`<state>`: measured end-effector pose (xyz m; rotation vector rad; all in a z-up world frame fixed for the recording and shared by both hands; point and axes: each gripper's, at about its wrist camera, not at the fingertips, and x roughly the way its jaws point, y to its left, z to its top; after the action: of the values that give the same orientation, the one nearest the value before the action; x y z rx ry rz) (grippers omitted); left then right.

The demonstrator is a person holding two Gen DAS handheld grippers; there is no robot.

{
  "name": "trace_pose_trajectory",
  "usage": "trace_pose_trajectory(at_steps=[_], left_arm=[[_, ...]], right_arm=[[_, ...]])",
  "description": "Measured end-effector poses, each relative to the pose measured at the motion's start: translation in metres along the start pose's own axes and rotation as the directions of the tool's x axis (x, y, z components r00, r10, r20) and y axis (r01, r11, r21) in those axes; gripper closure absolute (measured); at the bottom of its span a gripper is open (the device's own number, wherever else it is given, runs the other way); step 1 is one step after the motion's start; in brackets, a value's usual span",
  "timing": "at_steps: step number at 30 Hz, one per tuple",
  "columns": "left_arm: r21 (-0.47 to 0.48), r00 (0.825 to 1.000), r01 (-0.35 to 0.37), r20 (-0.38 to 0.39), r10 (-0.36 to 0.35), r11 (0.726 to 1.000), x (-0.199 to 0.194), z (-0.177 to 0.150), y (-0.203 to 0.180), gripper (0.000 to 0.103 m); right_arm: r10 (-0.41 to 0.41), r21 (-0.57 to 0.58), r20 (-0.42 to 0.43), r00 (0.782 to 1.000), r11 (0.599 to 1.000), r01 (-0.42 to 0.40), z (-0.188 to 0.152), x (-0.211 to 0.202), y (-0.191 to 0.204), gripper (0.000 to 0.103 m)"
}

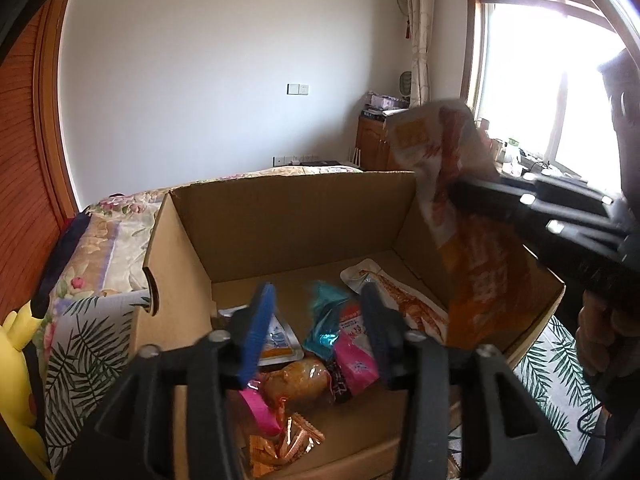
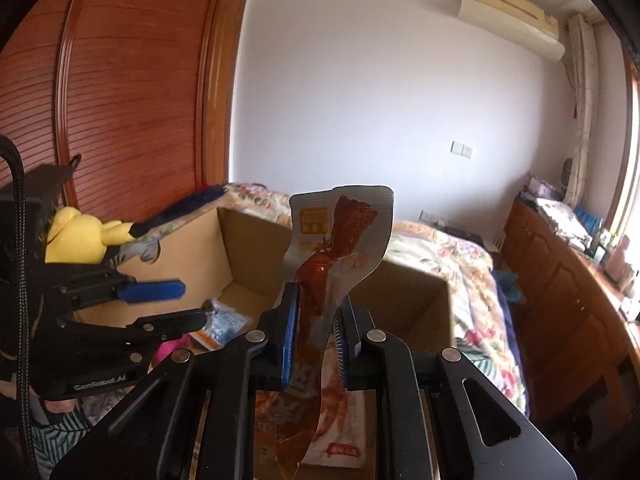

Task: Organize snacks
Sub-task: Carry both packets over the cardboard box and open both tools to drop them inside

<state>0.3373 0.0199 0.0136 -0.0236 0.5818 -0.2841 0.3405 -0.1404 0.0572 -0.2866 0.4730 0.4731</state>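
1. Left gripper (image 1: 316,304): released, blue-padded fingers (image 1: 258,320) parted over the open cardboard box (image 1: 280,216), nothing pressed between them.
2. Seen through that gap, on the box floor: a pink-and-teal snack packet (image 1: 348,336), a clear bag of golden snacks (image 1: 296,380) at 6 o'clock of it, a white-and-orange sachet (image 1: 278,340) at 9 o'clock.
3. Small orange wrappers (image 1: 288,444) heaped at the near edge of the box, at 6 o'clock in the left wrist view.
4. A flat white pouch with an orange print (image 1: 404,300) lying on the box floor at 3 o'clock of the pink packet, close to the right wall.
5. Right gripper (image 2: 316,320): clenched on an orange-and-white snack pouch (image 2: 344,228), held upright, its top standing at 12 o'clock above the fingers, its lower end hanging down behind them.
6. From the left wrist, the same pouch showing at 2 o'clock, above the right wall of the box, with the black right gripper reaching in from 3 o'clock.
7. Box resting on a bed with a floral cover (image 2: 452,256); a yellow plush toy (image 1: 18,380) at 8 o'clock beside the box.
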Motion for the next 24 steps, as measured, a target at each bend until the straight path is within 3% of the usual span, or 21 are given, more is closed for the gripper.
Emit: trace_pose_trajectory(at_steps=[13,20,24], left_arm=[[0.009,1.000,-0.020,-0.017,0.020,1.000,0.002,-0.003,-0.006,0.048],[0.010,1.000,-0.028,-0.011,0.028,1.000,0.002,-0.005,-0.006,0.033],[0.022,0.999,-0.043,-0.016,0.044,0.999,0.001,-0.006,-0.008,0.033]], right_arm=[[0.035,0.040,-0.116,0.993,0.999,-0.030,-0.024,0.027,-0.002,0.089],[0.037,0.058,-0.182,0.983,0.998,-0.027,-0.036,0.040,-0.004,0.086],[0.043,0.083,-0.182,0.982,0.996,-0.028,-0.037,0.040,-0.009,0.076]])
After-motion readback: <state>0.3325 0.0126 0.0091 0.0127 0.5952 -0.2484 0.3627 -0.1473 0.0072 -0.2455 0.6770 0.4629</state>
